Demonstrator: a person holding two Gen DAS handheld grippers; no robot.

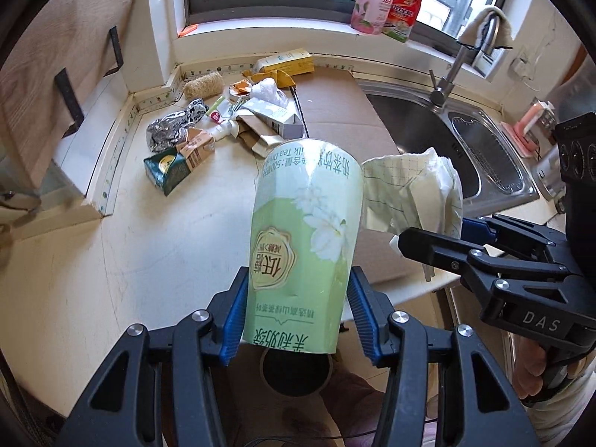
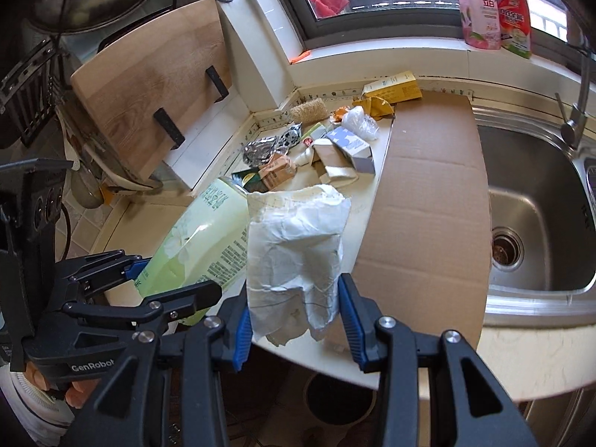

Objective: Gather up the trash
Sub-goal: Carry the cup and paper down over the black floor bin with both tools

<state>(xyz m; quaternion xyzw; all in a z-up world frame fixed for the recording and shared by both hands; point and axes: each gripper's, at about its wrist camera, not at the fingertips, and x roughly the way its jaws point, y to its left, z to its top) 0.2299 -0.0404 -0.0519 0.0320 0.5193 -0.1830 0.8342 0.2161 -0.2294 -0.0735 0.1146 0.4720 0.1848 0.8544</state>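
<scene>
My left gripper (image 1: pixel 298 298) is shut on a tall light-green milk-tea cup (image 1: pixel 309 223), held tilted over the counter's front edge. The blue pads (image 1: pixel 234 316) press on its lower sides. My right gripper (image 2: pixel 294 298) is shut on a crumpled pale paper wrapper (image 2: pixel 298 231), which hangs beside the cup. In the right wrist view the cup (image 2: pixel 201 238) and the left gripper (image 2: pixel 171 279) show at the left. In the left wrist view the right gripper (image 1: pixel 439 231) and the wrapper (image 1: pixel 409 182) show at the right. A pile of trash (image 1: pixel 223 119) (image 2: pixel 316 149) lies at the counter's back corner. It holds cartons, foil and boxes.
A dark round bin opening (image 1: pixel 296 372) (image 2: pixel 339 398) shows below the counter edge. A flat cardboard sheet (image 2: pixel 428 186) lies between the pile and the steel sink (image 2: pixel 540 205) with its faucet (image 1: pixel 454 70). A wooden board (image 2: pixel 149 93) leans at the left. Bottles (image 1: pixel 387 0) stand on the windowsill.
</scene>
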